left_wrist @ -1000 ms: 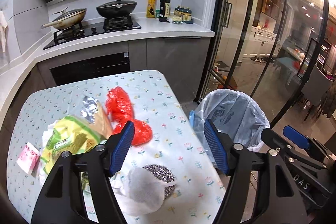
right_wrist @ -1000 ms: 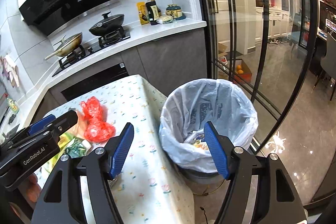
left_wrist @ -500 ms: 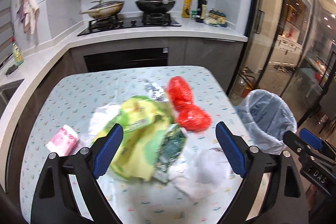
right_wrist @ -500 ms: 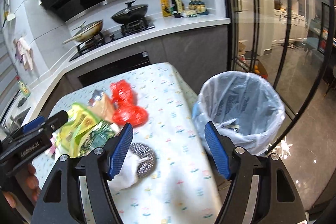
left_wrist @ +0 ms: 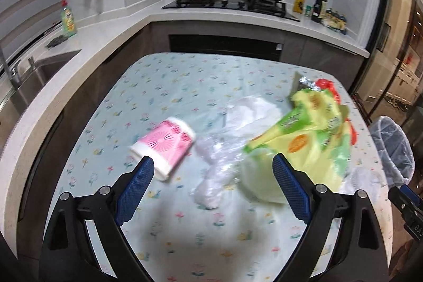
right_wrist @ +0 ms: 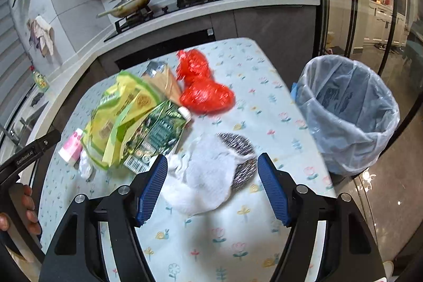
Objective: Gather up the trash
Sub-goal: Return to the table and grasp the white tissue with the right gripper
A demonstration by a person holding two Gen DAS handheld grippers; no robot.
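Trash lies on a table with a flowered cloth (left_wrist: 169, 86). My left gripper (left_wrist: 211, 161) is open above a crumpled clear plastic bag (left_wrist: 219, 157), and nothing is held. A pink tissue pack (left_wrist: 165, 143) lies by its left finger, a yellow-green bag (left_wrist: 306, 128) by its right. My right gripper (right_wrist: 212, 163) is open and empty over a white crumpled paper towel (right_wrist: 203, 173) that rests on a dark patterned pad (right_wrist: 240, 149). Beyond are a green carton (right_wrist: 156, 134), the yellow-green bag (right_wrist: 121, 107) and red plastic bags (right_wrist: 203, 86). A lined bin (right_wrist: 346, 110) stands right of the table.
A kitchen counter (left_wrist: 111, 38) wraps around the back and left, with a sink (left_wrist: 39, 68) and a hob with two pans (left_wrist: 227, 1). Glass sliding doors (right_wrist: 354, 4) stand at the right. A person's hand (right_wrist: 26, 205) holds the left gripper's handle (right_wrist: 29, 152).
Both grippers swung left from the bin to over the table and dipped. The left jaws widened. The left now faces the pink pack and clear bag, the right the white paper towel.
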